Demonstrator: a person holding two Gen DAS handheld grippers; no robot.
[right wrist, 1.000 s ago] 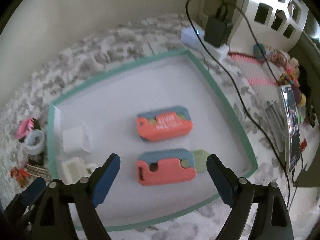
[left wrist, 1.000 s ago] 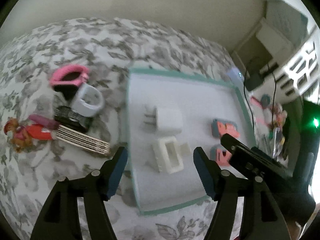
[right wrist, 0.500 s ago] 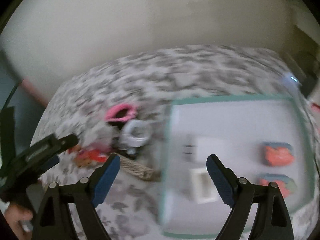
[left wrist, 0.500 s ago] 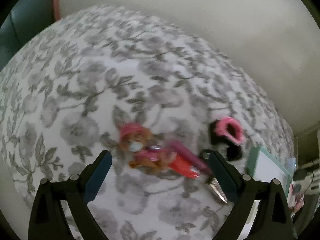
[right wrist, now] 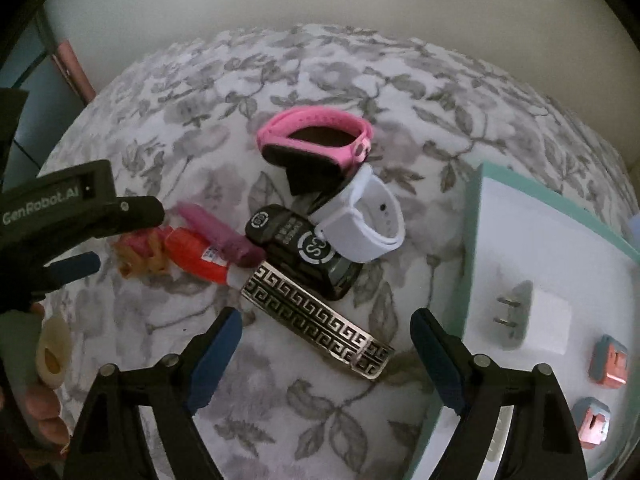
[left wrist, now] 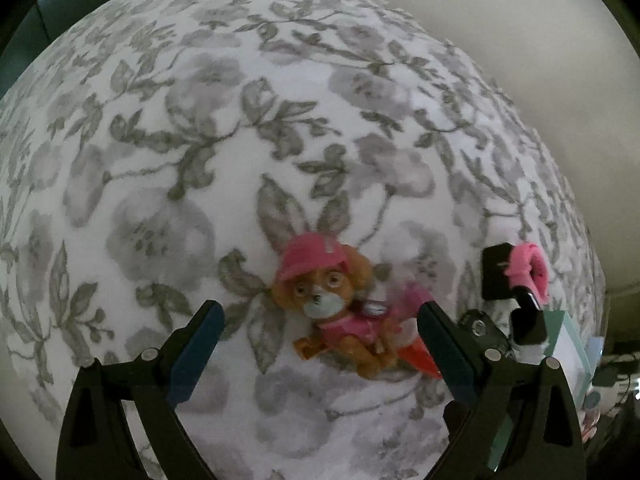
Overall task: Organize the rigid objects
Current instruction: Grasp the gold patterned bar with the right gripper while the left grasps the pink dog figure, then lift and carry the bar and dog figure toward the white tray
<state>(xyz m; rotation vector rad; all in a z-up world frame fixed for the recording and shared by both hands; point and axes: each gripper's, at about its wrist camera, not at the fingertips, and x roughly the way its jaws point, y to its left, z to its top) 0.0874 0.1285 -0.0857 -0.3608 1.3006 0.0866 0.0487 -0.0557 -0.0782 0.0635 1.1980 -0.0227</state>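
Observation:
My left gripper (left wrist: 318,344) is open, its fingers on either side of a brown puppy figure in a pink cap (left wrist: 332,300) lying on the floral cloth. My right gripper (right wrist: 324,354) is open above a silver and black patterned bracelet (right wrist: 316,316). Beside the bracelet lie a black band (right wrist: 300,248), a white watch strap (right wrist: 364,220), a pink band (right wrist: 316,136), an orange tube (right wrist: 196,256) and a purple piece (right wrist: 220,234). The left gripper shows at the left of the right wrist view (right wrist: 72,266), by the puppy figure (right wrist: 140,256).
A white tray with a teal rim (right wrist: 476,240) stands at the right, holding a white plug adapter (right wrist: 532,320) and two orange and blue pieces (right wrist: 608,364). The tray also shows in the left wrist view (left wrist: 576,356). A wall runs behind the cloth.
Both grippers have swung left from the tray to the pile of loose objects. The left one has closed in on the puppy figure; the right one now hangs over the bracelet.

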